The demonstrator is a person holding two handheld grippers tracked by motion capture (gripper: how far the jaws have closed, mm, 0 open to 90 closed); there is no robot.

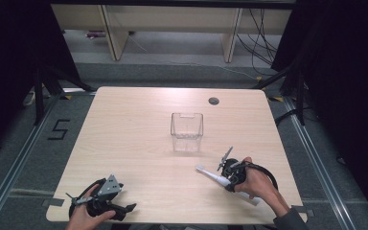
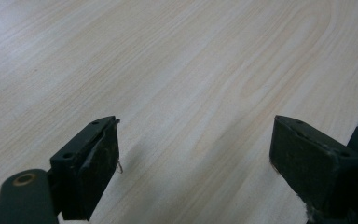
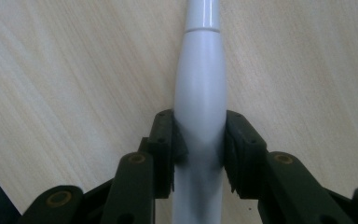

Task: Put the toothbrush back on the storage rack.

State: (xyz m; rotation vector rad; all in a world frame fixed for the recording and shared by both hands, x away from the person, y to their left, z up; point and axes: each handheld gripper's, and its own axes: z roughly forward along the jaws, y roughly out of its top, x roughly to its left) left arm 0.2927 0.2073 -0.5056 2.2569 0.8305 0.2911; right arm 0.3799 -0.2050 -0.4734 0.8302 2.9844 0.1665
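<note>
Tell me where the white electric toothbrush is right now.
In the high view the white electric toothbrush lies on the table's near right part, clamped by the right gripper, nearer than the clear container.

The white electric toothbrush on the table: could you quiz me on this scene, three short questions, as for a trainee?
1. True or false: the right gripper is clamped on the toothbrush.
2. What stands mid-table beyond the toothbrush: A a clear container, B a mug, C a plate?
3. What is between the left gripper jaws?

Key: 1 true. 2 A. 3 Nothing, just bare table.
</note>
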